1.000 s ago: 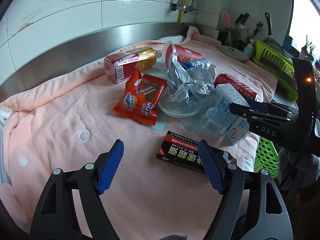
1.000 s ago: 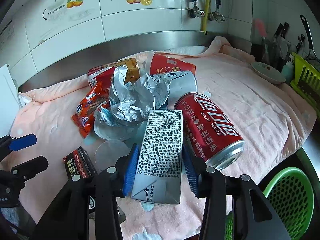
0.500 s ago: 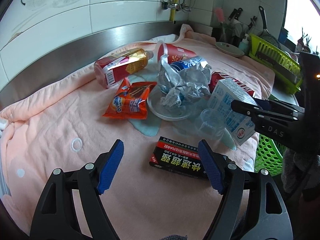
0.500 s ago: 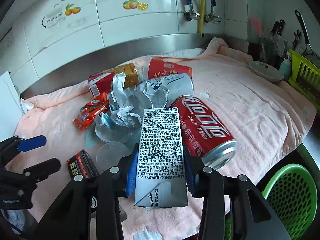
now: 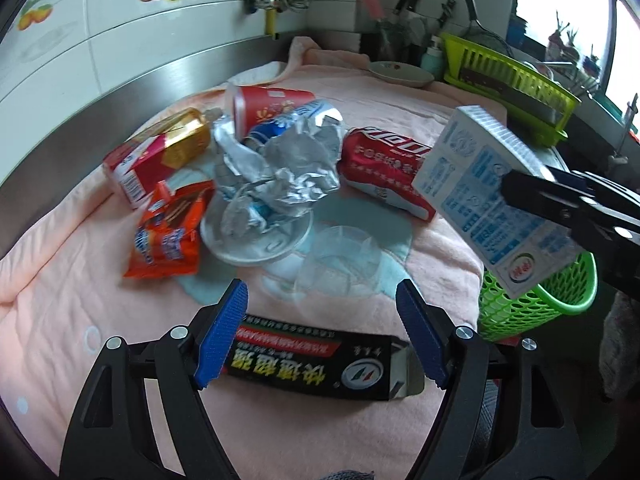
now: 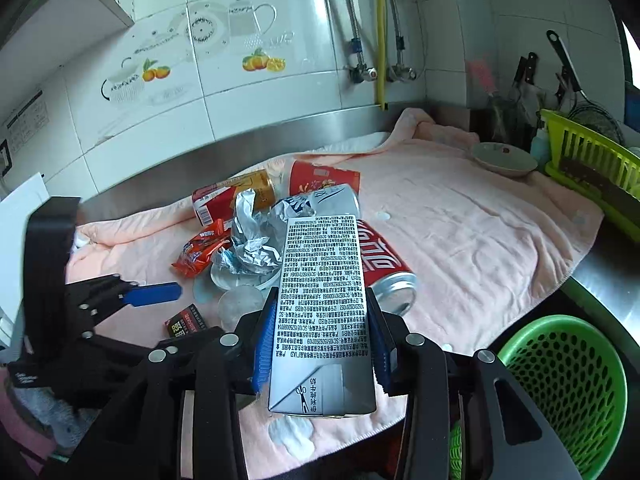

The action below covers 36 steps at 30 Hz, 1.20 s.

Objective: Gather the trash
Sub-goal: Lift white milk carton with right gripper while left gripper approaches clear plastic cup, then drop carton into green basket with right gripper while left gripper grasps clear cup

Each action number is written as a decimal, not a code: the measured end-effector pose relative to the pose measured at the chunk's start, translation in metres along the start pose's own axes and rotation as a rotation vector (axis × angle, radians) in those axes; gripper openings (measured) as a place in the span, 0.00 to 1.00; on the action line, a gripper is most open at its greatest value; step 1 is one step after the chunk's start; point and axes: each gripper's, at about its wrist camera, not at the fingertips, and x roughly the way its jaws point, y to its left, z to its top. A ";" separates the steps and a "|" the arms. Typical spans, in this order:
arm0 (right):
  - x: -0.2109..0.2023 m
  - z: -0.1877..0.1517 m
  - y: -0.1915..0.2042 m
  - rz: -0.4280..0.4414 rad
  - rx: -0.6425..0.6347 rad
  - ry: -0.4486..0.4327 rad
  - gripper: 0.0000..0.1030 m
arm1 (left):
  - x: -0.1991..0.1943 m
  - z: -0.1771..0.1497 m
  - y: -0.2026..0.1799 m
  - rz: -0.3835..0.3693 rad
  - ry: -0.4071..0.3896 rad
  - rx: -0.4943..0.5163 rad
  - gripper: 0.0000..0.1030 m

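On the bench, a pink towel (image 5: pixel 80 288) carries a litter pile, with a green basket (image 6: pixel 568 384) at its four o'clock edge. The right gripper (image 6: pixel 322 348) has its jaws clamped on a milk carton (image 6: pixel 320 304), lifted clear of the towel. At six o'clock, the left gripper (image 5: pixel 320 336) has its jaws open astride a black box (image 5: pixel 312 368).

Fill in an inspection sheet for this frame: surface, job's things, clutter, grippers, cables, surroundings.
Surface: pink towel over a steel counter.
Job's things: carton lifted in the right gripper; red can, foil, orange wrapper, black box, clear cup on the towel; green basket below the counter edge.
Clutter: bowl, yellow-green rack.
Grippers: right gripper shut on the carton; left gripper open, pads either side of the black box.
Cables: nothing seen.
Surroundings: tiled wall, pipes, knives.
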 end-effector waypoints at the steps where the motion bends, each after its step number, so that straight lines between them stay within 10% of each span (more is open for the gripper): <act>1: -0.003 -0.001 -0.002 -0.005 0.002 -0.005 0.38 | 0.005 0.002 -0.002 0.002 0.008 0.009 0.74; 17: -0.038 -0.047 -0.085 -0.226 0.123 -0.003 0.38 | 0.048 0.014 -0.017 -0.003 0.083 0.052 0.58; 36: -0.027 -0.112 -0.180 -0.428 0.283 0.134 0.38 | 0.008 0.029 -0.039 -0.058 -0.018 0.084 0.54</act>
